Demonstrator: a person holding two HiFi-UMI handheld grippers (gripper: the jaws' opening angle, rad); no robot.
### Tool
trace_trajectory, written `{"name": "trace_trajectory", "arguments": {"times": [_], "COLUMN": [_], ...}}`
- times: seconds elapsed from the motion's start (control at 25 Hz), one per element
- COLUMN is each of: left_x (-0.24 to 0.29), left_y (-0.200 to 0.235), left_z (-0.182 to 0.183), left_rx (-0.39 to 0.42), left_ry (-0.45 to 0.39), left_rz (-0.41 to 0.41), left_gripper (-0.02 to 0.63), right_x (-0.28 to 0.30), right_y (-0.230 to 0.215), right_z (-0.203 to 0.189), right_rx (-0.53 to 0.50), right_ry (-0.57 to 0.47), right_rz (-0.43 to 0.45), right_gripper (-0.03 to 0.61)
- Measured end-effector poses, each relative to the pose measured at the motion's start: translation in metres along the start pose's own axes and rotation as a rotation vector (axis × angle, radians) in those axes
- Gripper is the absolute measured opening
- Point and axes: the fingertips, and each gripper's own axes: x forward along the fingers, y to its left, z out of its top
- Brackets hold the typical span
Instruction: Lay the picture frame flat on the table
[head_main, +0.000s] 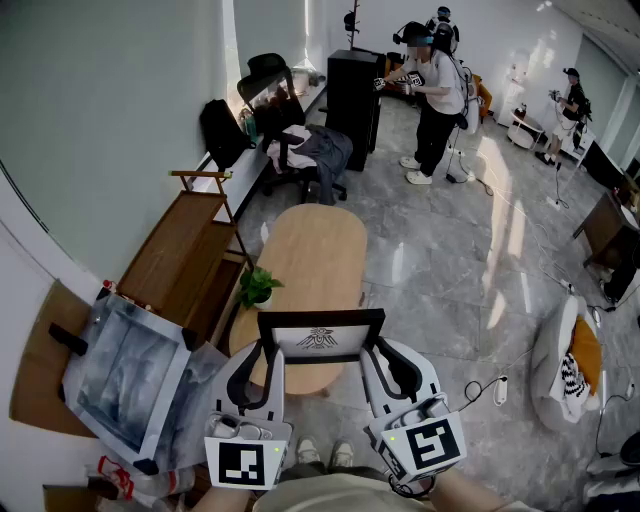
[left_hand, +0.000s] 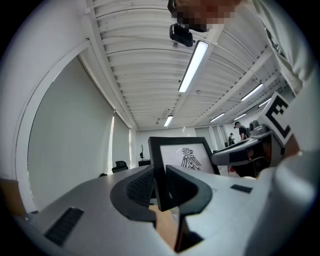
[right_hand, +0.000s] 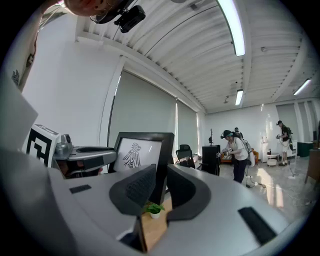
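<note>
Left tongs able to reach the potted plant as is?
Probably not: the left tongs are shut on the picture frame, which the right tongs also hold. Nothing else blocks the potted plant.

picture frame (head_main: 320, 336) above near end of table (head_main: 322, 250); plant (head_main: 258, 287) on its left edge

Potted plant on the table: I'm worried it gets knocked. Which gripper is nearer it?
Left. The left gripper grips the left edge of the picture frame, near the potted plant; the right gripper grips its right edge, farther off.
</note>
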Motion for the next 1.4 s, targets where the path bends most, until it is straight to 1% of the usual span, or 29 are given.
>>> {"name": "trace_trajectory", "arguments": {"times": [0.16,0.44,0.72,1.08,1.4], "left_x": [-0.006,-0.013,-0.018,-0.025,-0.012], "left_y": [-0.003,-0.009,-0.021,-0.038,-0.03], "left_z": [-0.005,-0.004,-0.009,-0.023,-0.026], "left_rx": [-0.012,-0.004,-0.009,-0.012,-0.001], "left_ry": [0.024,0.019,0.042,0.068,0.056], "left_rz": [0.002,0.013,0.032,0.093,0.123], "left_gripper": [0.071,0.071,0.071,0.071,0.071], "right_x": [-0.005,-0.012,-0.022,-0.029,-0.014], "right_y": [0.002,0.003,-0.001,-0.009,-0.013], "right_z": [-0.003,-0.005,-0.012,-0.027,-0.029], "right_rx": [0.003,0.003,0.004,0.003,-0.003], "right_ry": [-0.002,0.002,0.011,0.013,0.012], "right_rz": [0.003,0.021,0.047,0.101,0.125], "right_gripper": [0.054,0.054,0.054,0.054,0.054]}}
